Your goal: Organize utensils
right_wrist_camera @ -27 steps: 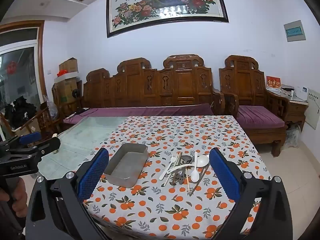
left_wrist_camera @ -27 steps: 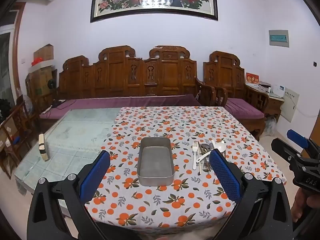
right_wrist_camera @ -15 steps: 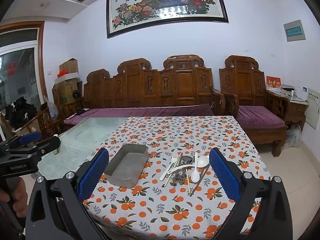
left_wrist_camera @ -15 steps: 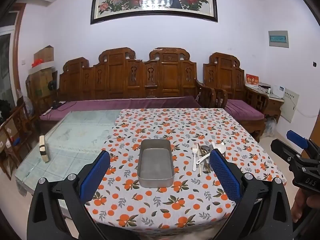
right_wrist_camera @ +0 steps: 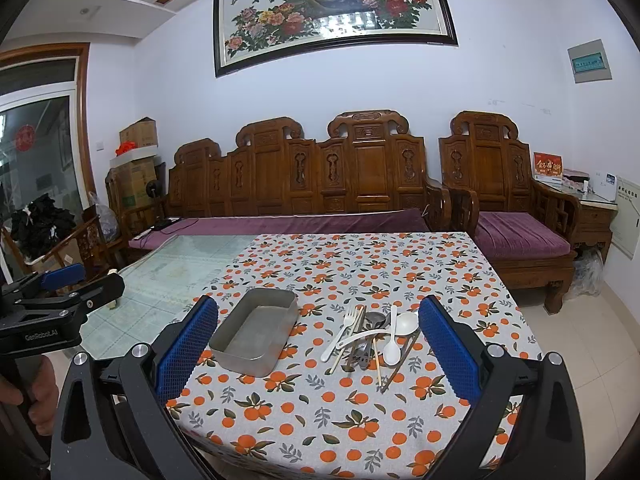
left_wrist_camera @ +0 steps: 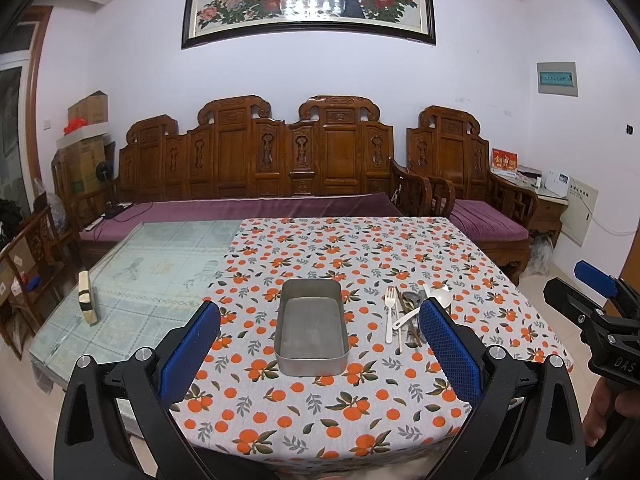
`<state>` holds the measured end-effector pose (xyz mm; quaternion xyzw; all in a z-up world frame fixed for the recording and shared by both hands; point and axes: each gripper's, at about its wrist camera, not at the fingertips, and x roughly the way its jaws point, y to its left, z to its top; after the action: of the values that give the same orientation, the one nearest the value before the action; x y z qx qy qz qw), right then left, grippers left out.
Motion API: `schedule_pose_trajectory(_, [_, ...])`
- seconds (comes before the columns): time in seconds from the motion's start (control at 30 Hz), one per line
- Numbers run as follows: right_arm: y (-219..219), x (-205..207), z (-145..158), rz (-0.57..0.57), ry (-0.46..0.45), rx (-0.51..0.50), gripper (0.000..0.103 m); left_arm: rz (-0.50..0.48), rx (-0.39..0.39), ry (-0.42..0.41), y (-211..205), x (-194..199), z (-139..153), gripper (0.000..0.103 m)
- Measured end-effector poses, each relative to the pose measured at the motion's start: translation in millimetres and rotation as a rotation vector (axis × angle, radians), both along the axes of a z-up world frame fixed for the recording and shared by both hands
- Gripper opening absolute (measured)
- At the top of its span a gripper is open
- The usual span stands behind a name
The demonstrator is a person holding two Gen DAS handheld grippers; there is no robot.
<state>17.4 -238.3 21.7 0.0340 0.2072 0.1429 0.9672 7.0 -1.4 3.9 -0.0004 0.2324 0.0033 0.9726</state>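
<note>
Right now both grippers hang short of the near edge of the surface (left_wrist_camera: 304, 408), which is covered with an orange-print cloth, and both have their jaws spread wide with nothing between them.

From the left wrist camera, the left gripper (left_wrist_camera: 320, 354) frames a metal tray (left_wrist_camera: 311, 326) at the centre of the picture; the tray is empty and sits lengthwise, apart from the blue pads. Just right of it, in the centre-right of the frame, lies a loose heap of utensils (left_wrist_camera: 408, 316): a white fork (left_wrist_camera: 389, 314), chopsticks, a white spoon (left_wrist_camera: 440, 298) and darker metal pieces, partly hidden behind the right-hand pad. The right gripper (left_wrist_camera: 596, 292) shows at the far right edge, held by a hand (left_wrist_camera: 604, 412).

From the right wrist camera, the right gripper (right_wrist_camera: 318, 354) looks over the same heap (right_wrist_camera: 372, 336), which sits between its pads in the picture but farther off, untouched. The tray (right_wrist_camera: 256, 330) lies left of the heap, turned at an angle. The left gripper (right_wrist_camera: 60, 300) appears at the left edge, with a hand (right_wrist_camera: 32, 388) on its handle.

A carved wooden bench (right_wrist_camera: 320, 176) fills the background.
</note>
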Motion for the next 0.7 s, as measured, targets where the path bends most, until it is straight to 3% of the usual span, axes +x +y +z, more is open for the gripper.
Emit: schedule_pose_trajectory(0.7, [-2.8, -0.9, -1.6, 0.000, -0.002, 0.004, 0.100, -0.006, -0.003, -0.009, -1.5, -7.1, 7.2, 0.097])
